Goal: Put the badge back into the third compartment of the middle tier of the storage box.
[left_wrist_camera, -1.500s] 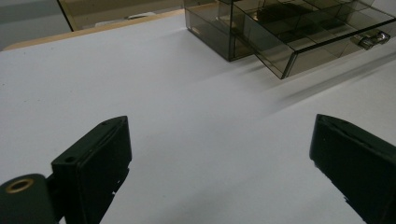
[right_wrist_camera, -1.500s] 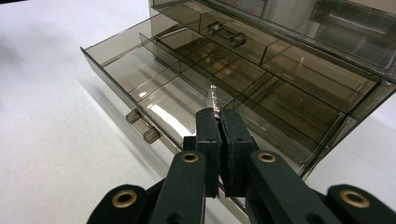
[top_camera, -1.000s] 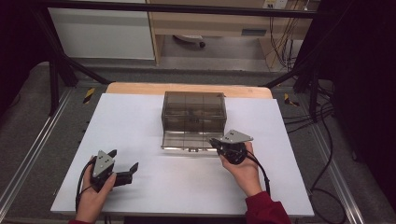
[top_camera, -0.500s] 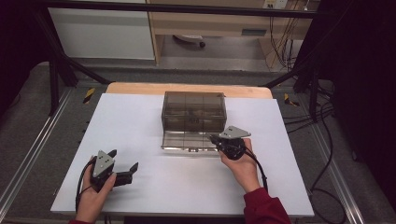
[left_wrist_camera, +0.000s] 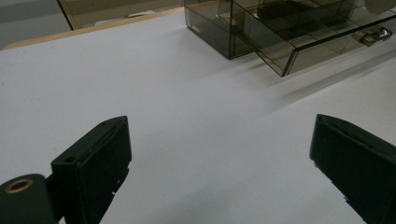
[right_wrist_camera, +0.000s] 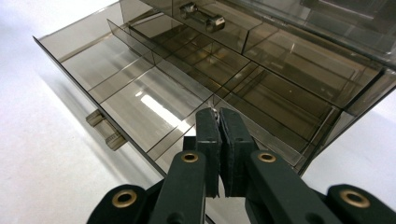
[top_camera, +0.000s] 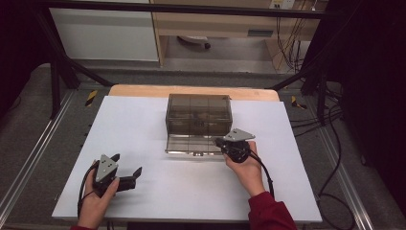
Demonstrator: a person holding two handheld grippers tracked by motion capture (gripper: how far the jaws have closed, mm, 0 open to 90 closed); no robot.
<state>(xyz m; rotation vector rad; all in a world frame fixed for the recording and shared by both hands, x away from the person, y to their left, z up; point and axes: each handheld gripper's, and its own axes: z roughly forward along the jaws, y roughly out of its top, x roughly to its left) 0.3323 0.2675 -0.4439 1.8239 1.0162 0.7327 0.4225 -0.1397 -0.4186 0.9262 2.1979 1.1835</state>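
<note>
A smoked see-through drawer box [top_camera: 198, 112] stands in the middle of the white table [top_camera: 143, 120]. Its bottom drawer [top_camera: 189, 143] is pulled out toward me; its divided compartments [right_wrist_camera: 140, 93] look empty. My right gripper [top_camera: 219, 142] is shut and hovers over the drawer's right front corner, pads pressed together [right_wrist_camera: 218, 112]. A tiny glint shows at the tips; I cannot tell if anything is pinched. My left gripper [top_camera: 127, 164] rests open at the front left of the table, jaws wide apart [left_wrist_camera: 219, 126] with nothing between them.
The drawer's metal handle [right_wrist_camera: 105, 130] sticks out at its front; a second handle [right_wrist_camera: 203, 16] sits on the drawer above. The wooden table edge [top_camera: 143, 90] runs behind the box. Cables [top_camera: 330, 143] hang off the right side.
My right gripper has edged a little toward the box, over the open drawer. The left gripper has stayed put.
</note>
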